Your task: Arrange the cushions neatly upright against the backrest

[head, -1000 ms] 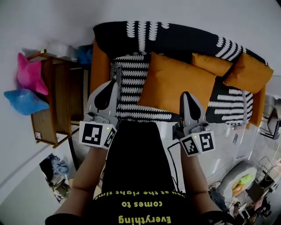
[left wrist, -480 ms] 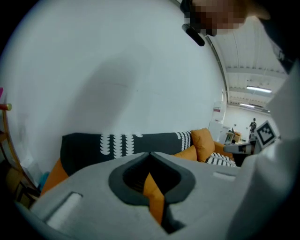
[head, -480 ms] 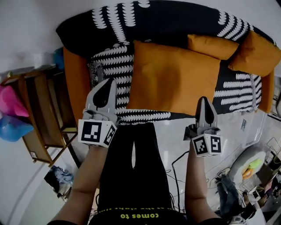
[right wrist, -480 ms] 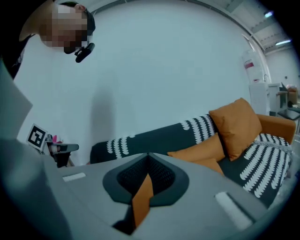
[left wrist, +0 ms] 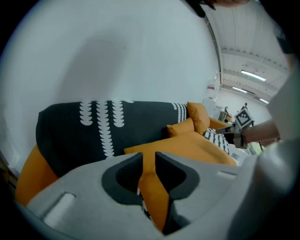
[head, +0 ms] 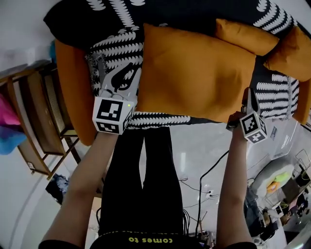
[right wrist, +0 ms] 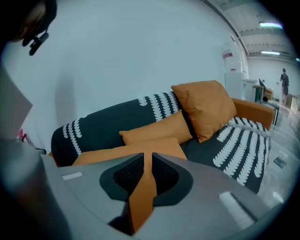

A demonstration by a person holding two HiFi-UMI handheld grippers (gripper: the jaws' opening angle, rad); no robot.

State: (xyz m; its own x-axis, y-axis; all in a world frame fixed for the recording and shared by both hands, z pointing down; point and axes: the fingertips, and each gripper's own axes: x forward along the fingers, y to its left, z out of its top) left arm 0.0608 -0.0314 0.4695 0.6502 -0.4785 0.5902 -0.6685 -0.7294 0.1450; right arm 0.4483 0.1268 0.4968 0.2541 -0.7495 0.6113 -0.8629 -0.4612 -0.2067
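Both grippers have dropped from in front of the person's body to the seat, and the head camera has swung in over the sofa. The left gripper [head: 129,78] is now at the left edge of the large orange fabric cushion [head: 194,73] and the right gripper [head: 248,97] at its front right corner. Both pairs of jaws, closed a moment ago, have just been opening. Each now stands a narrow slit apart, with orange cloth showing through the gap. Whether the pads touch the cloth cannot be told.

The cushion lies flat on the seat rather than upright, with its long axis running along the sofa and its far edge towards the backrest. It is plain, rectangular and softly dented in the middle.

The black sofa with white leaf stripes [head: 160,12] has an orange armrest [head: 73,82] just beside the left gripper. A smaller orange cushion [head: 245,36] lies against the backrest behind the big one's right end. In the right gripper view a square orange cushion [right wrist: 206,108] leans upright beyond it. A wooden shelf [head: 39,121] stands left of the sofa, with pink [head: 7,114] and blue [head: 9,138] soft toys beside it. A black cable [head: 209,170] trails over the pale floor near the person's legs.
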